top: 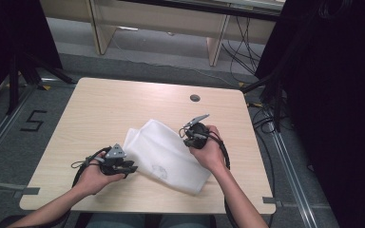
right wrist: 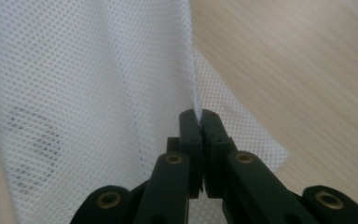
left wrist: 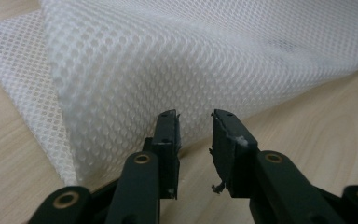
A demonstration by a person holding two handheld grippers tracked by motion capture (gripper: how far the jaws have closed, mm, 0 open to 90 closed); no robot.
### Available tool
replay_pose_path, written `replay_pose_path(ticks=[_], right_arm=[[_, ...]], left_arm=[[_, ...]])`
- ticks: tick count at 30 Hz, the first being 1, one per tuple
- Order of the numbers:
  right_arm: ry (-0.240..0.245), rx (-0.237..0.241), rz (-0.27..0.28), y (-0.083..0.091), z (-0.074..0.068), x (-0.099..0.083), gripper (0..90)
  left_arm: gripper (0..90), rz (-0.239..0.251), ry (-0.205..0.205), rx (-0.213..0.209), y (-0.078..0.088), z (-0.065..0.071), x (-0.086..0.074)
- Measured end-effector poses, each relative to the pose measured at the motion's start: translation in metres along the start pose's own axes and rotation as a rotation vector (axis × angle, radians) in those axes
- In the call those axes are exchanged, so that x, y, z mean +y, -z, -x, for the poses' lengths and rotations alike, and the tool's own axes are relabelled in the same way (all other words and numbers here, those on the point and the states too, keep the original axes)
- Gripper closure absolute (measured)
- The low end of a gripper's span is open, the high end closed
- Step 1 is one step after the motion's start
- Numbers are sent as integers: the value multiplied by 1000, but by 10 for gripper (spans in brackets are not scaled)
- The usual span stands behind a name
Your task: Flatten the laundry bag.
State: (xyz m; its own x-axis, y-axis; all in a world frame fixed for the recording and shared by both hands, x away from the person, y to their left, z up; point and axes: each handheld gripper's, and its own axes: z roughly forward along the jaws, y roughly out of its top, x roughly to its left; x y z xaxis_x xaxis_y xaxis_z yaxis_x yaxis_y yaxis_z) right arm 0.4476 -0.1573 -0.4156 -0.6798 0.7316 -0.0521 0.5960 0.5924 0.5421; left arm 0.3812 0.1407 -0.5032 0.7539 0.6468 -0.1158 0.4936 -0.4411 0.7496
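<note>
Black jaws of the right gripper (right wrist: 199,116) stand clenched on the edge of the white mesh bag (right wrist: 88,88), a thin seam of netting pinched between the 2 pads and the sheet rising from that pinch. From the high view the mesh bag (top: 164,154) lies in the middle of the wooden table (top: 100,104), its long axis running from the far left corner toward the near right, and the right gripper (top: 188,134) holds the far right edge lifted slightly off the wood. On the opposite side, the left gripper (top: 132,167) sits at the near left edge of the bag; in its own view the left gripper (left wrist: 196,122) has its jaws parted with bare table between them, and the folded edge of the mesh bag (left wrist: 177,60) lies just ahead and slightly to the left pad's side, not touched by either pad as far as I can tell. The coming move seems to turn on that small gap: the free left jaws would need to go forward onto the fold before closing, so that both hands hold opposite edges across the bag's short axis.
</note>
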Motion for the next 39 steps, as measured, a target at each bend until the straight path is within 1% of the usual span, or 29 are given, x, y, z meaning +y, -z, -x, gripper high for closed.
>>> replay_pose_path(ticks=[1, 4, 5, 6, 8, 9, 10, 11, 12, 13, 14, 15, 16, 17, 18, 21, 22, 23, 24, 25, 26, 27, 28, 33, 34, 36, 37, 38, 39], right_arm=[[-5, 1, 11, 4, -2, 1, 897], [23, -8, 49, 14, -8, 3, 897], [23, -8, 49, 14, -8, 3, 897], [35, -27, 71, 21, -11, 4, 897], [47, -28, 80, 23, -12, 5, 897], [46, -37, 100, 25, -14, 6, 896], [49, -35, 94, 29, -14, 7, 897], [48, -36, 99, 32, -16, 8, 897], [60, -35, 96, 34, -17, 8, 897], [58, -39, 101, 36, -18, 9, 896], [66, -41, 104, 37, -20, 9, 896], [70, -40, 106, 38, -21, 9, 897], [70, -29, 108, 39, -23, 9, 897], [66, -24, 117, 40, -26, 8, 897], [77, -11, 120, 43, -30, 7, 897], [85, 12, 141, 48, -37, 6, 897], [85, 12, 141, 48, -37, 6, 897], [93, 30, 145, 51, -42, 6, 897], [85, 35, 151, 53, -45, 6, 897], [85, 35, 151, 53, -45, 6, 897], [107, 28, 167, 54, -46, 6, 897], [114, 32, 160, 57, -47, 6, 897], [119, 31, 184, 59, -52, 6, 897], [149, 56, 196, 62, -61, 5, 897], [154, 63, 196, 62, -67, 3, 897], [163, 73, 191, 62, -69, 3, 897], [170, 74, 190, 61, -74, 1, 897], [199, 74, 198, 59, -75, 1, 896], [199, 74, 198, 59, -75, 1, 896]], left_arm=[[724, 1, 14, -5, 2, 1, 1], [768, 32, 46, -19, 13, 6, 9], [776, 32, 46, -19, 13, 6, 9], [782, 68, 71, -38, 18, 13, 12], [784, 78, 68, -48, 20, 15, 14], [781, 81, 63, -54, 21, 18, 15], [774, 85, 47, -55, 21, 21, 15], [763, 89, 23, -39, 21, 24, 16], [748, 81, -29, -22, 20, 25, 16], [748, 74, -59, -4, 19, 26, 17], [741, 83, -41, -10, 16, 28, 17], [738, 67, -68, -18, 14, 25, 18], [735, 76, -49, -20, 10, 23, 17], [735, 55, -48, -17, 9, 20, 17], [732, 42, -4, -14, 3, 13, 14], [705, 23, 12, -15, -2, 6, 12], [705, 21, 4, -8, -4, 3, 11], [684, 20, 26, -8, -8, -1, 10], [674, 20, 26, -8, -8, -1, 10], [674, 34, 58, -15, -10, -2, 9], [667, 38, 66, -18, -11, -4, 9], [656, 22, 59, -15, -11, -6, 9], [632, 32, 78, -21, -12, -5, 8], [595, 18, 70, -40, 0, -6, 7], [585, 16, 92, -54, 8, -5, 4], [581, 26, 103, -57, 13, -5, 2], [576, 20, 113, -53, 25, -6, -2], [574, 20, 113, -53, 25, -6, -2], [574, 25, 130, -53, 30, -7, -4]])
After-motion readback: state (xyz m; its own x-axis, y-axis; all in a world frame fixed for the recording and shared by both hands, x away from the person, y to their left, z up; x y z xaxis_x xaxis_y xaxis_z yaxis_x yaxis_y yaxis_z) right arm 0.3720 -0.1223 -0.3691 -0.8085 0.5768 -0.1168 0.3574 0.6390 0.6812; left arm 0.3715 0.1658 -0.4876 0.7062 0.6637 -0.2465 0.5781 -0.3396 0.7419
